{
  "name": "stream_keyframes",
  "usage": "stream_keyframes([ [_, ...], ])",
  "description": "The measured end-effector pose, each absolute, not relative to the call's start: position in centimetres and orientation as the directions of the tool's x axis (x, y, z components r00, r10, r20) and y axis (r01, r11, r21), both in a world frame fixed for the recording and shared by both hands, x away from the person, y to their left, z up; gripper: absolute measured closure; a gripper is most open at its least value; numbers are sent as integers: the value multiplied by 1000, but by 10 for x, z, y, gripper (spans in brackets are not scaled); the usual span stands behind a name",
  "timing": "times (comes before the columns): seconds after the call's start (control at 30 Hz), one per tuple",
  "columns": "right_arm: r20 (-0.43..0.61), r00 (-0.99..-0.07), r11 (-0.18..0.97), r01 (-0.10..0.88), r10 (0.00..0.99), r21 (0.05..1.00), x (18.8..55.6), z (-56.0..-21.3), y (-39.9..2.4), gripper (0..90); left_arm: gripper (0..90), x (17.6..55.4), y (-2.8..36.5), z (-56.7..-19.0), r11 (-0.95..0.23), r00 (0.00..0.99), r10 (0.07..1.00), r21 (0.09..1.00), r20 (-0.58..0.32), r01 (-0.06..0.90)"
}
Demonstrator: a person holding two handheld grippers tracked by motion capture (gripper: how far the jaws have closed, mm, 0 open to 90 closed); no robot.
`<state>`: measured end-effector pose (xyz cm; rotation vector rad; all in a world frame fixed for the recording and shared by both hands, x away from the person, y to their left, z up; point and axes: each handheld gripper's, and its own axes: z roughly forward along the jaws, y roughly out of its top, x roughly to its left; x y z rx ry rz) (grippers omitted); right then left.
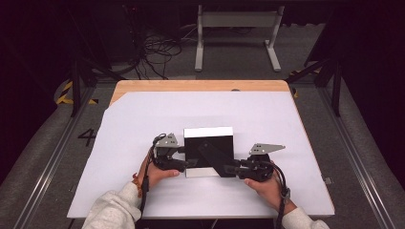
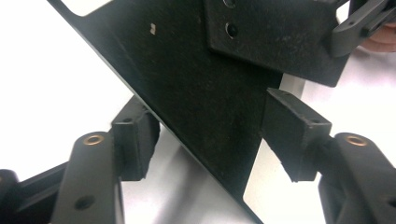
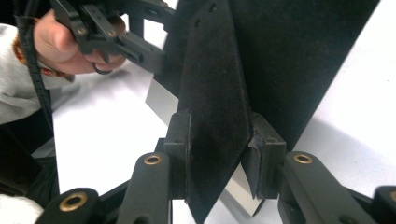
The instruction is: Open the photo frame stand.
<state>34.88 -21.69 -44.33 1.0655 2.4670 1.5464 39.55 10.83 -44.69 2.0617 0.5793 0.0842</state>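
The black box (image 1: 208, 148) lies flat on the table (image 1: 143, 119), near your edge and between your two hands. A black strap (image 1: 215, 160) runs slantwise from its top face toward your right hand.

Your right claw (image 1: 234, 167) is clenched on the free end of this strap. In the right gripper view both pads sit against the two faces of the strap, with its pointed tip hanging below them. This grip looks good, but it is near the tip. I think a steady pull is safer than a quick one, because the strap may slide out.

Your left claw (image 1: 188, 163) stands around the near left corner of the box. In the left gripper view one pad is beside each edge of that corner. I cannot tell if they already press on it or only stand next to it.

The step in hand seems to be lifting the strap to open the box while the left side holds the box down. To do it well, please make the left grip firm first. Take more of the edge than only the corner, because a corner turns easily between two pads. Then pull the strap up and away along its own line, not sideways, so the box does not rotate on the smooth white cover. Keep the left hand low and quiet.
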Motion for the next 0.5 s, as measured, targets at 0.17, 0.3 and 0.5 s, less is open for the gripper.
stream_keyframes([
  [0.17, 282, -768, 284, 510, 575, 812, 347, -442, -215, 659, 432, 395, 113, -439, -401, 882, 447, 848, -148, 346],
  [0.3, 266, -768, 296, 505, 583, 811, 346, -442, -214, 661, 442, 394, 117, -433, -368, 886, 442, 872, -142, 324],
  [0.5, 238, -771, 318, 494, 591, 809, 345, -443, -212, 662, 453, 390, 122, -431, -342, 902, 403, 888, -158, 308],
])
